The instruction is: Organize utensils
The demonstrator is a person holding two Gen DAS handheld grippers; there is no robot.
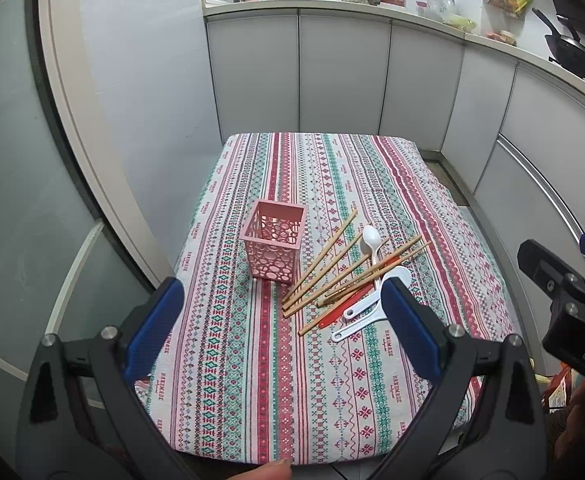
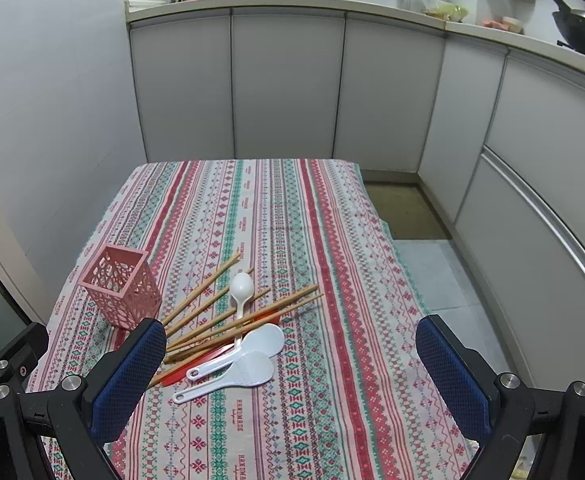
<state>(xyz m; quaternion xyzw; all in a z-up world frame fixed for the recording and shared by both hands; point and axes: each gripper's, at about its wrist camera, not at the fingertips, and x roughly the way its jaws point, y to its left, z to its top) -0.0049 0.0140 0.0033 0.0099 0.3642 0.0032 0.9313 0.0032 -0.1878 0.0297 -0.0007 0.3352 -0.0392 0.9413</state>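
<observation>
Striped tablecloth [image 2: 332, 240], pink holder [image 2: 122, 292] beside chopsticks [image 2: 212, 308], spoons [image 2: 240, 292]

Even, cool indoor light falls from overhead on the striped patterned tablecloth [image 1: 320, 360], bright enough to read its woven print. Soft short shadows sit under the pink perforated plastic holder [image 1: 275, 246] and beside it the fanned wooden chopsticks [image 2: 212, 312]. Fisheye distortion bows the grey cabinet doors [image 2: 284, 84] behind the cloth; edges darken, detail softens slightly

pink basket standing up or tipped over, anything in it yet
Upright and empty. The pink basket stands on its base, open top up, nothing inside; the chopsticks lie on the tablecloth beside it.
</observation>
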